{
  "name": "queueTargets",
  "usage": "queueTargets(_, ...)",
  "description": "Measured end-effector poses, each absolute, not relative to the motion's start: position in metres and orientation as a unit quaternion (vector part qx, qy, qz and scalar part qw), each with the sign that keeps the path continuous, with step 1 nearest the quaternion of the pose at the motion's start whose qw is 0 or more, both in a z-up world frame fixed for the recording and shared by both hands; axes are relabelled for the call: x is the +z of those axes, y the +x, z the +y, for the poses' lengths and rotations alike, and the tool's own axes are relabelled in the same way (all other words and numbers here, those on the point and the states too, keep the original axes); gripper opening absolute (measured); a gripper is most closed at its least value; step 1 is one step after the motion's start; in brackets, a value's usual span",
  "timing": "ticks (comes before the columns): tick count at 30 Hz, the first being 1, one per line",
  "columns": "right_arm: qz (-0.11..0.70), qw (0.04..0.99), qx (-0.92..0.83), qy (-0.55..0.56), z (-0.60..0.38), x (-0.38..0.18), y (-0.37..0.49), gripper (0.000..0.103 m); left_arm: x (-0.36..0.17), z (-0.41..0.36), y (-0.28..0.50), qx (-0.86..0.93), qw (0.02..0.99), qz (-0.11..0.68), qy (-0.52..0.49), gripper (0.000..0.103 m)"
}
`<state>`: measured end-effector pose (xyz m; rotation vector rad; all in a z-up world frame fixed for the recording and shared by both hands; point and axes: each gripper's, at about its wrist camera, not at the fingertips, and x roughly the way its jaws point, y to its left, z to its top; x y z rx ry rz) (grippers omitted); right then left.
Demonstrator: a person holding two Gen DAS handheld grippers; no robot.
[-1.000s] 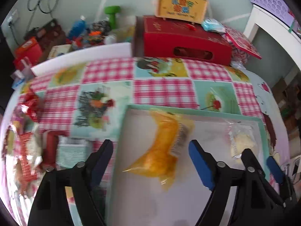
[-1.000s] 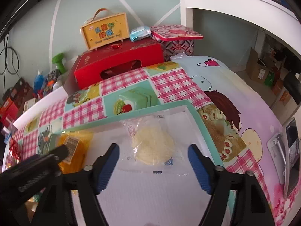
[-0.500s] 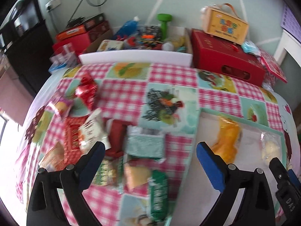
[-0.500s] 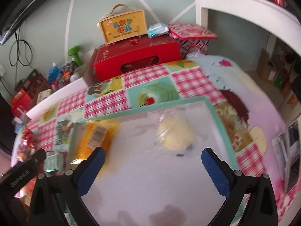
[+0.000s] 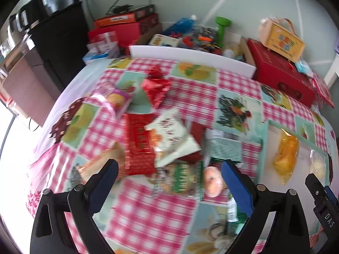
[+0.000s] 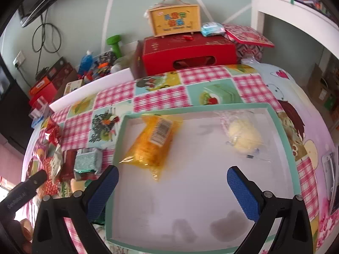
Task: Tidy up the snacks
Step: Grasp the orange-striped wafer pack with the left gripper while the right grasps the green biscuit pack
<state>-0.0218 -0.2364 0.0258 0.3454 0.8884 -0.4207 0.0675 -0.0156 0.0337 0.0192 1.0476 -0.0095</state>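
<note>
Left tool point(image 5: 169, 174) swung from tray point(image 6: 284, 131) to snack pile point(image 5: 169, 139), spread; right tool point(image 6: 172, 180) spread over tray.

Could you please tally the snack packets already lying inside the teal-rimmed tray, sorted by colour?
Orange-yellow packet with a barcode label: 1
Clear packet holding a pale yellow snack: 1
Total in the tray: 2

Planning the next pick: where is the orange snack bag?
The orange snack bag lies in the tray's left half, left of the pale bun packet.
</note>
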Motion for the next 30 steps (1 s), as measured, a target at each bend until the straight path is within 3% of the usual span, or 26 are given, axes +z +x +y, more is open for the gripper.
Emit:
queueTargets(11, 0.439, 0.882, -0.107, 0.132, -0.163, 0.020, 0.001, 0.101, 0.023, 0.059, 0.073, 0.055, 0.856, 0.512, -0.049, 0.097)
queueTargets(16, 0.459, 0.878, -0.075, 0.110, -0.138, 0.009, 0.010, 0.084, 0.002, 0.083, 0.080, 0.092, 0.838, 0.535, -0.058, 0.097)
queueTargets(21, 0.481, 0.870, -0.049, 0.099, -0.124, -0.005, 0.017, 0.055, -0.021, 0.105, 0.089, 0.109, 0.819, 0.556, -0.087, 0.097)
queueTargets(24, 0.492, 0.864, -0.042, 0.091, -0.119, -0.013, 0.022, 0.044, -0.032, 0.112, 0.095, 0.112, 0.812, 0.565, -0.099, 0.097)
queueTargets(30, 0.510, 0.855, -0.045, 0.077, -0.115, -0.027, 0.027, 0.034, -0.049, 0.117, 0.107, 0.095, 0.799, 0.578, -0.137, 0.097)
